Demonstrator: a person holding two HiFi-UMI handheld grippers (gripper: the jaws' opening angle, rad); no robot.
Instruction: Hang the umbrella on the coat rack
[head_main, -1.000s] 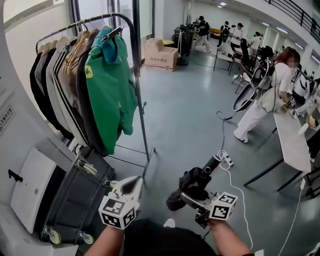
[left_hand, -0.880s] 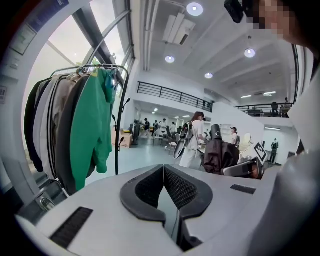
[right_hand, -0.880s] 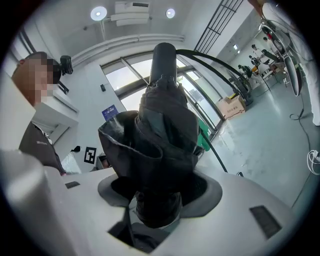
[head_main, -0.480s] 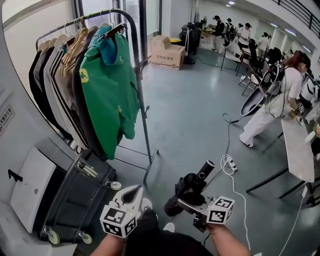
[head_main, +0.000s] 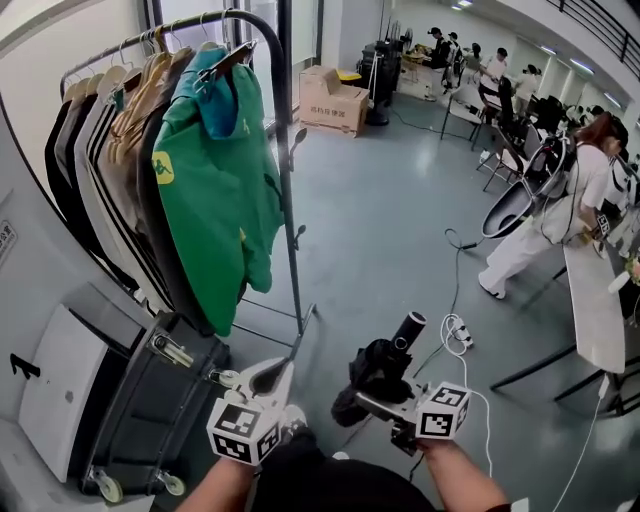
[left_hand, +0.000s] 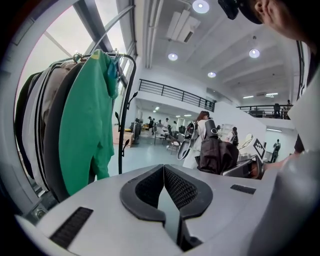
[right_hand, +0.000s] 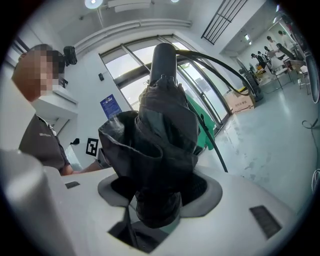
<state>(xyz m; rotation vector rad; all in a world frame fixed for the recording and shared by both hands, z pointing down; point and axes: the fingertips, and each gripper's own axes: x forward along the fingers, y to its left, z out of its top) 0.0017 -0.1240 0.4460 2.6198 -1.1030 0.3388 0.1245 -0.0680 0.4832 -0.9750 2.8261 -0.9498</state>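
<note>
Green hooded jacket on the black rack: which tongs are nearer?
Left. The left tongs, shut and empty, sit below the green hooded jacket, by the black coat rack's foot. The right tongs, shut on the black folded umbrella, are farther right.

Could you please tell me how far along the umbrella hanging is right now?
Done: the folded black umbrella is picked up, clamped in the right gripper. In hand: it is held out short of the black metal coat rack that carries a green jacket. Left: hanging it on the rack. The left gripper is shut and empty.
</note>
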